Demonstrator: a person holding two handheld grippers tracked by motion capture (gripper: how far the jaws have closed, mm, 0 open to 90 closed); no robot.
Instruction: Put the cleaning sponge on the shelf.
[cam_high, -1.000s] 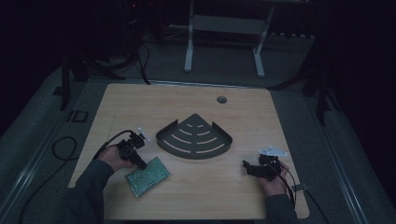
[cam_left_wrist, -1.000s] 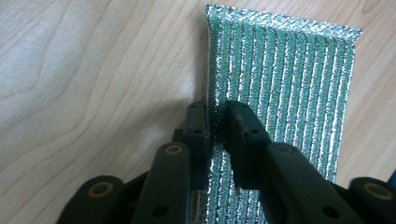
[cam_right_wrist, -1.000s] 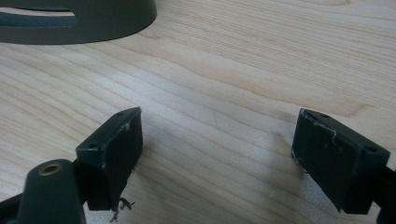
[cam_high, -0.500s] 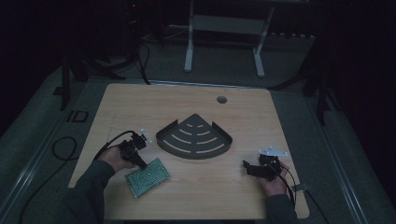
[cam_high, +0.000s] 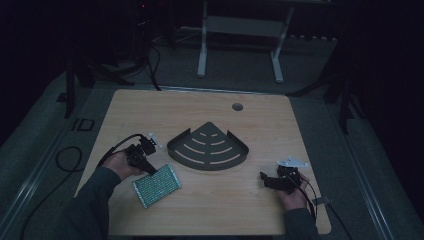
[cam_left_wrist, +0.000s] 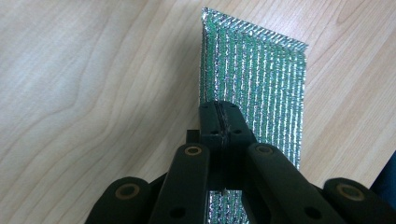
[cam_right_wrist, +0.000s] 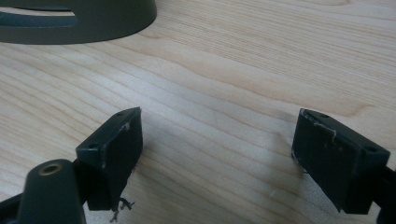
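The foil pouch (cam_high: 156, 185) lies flat at the table's (cam_high: 200, 105) near left, barely shifted over the last second. Your left gripper (cam_left_wrist: 221, 122) stays pinched on its edge, so a lift looks imminent. Your right gripper (cam_right_wrist: 217, 154) waits spread wide beside the rack (cam_high: 207, 148).

Black jaws w/ brass rivets, dark sleeves (cam_high: 85, 205)

The flat foil pouch (cam_left_wrist: 254, 74) is silver with a fine green ribbed weave; the light wooden surface (cam_right_wrist: 243, 60) shows wavy grain; the fan-shaped slotted metal tray (cam_high: 210, 150) is dark grey.
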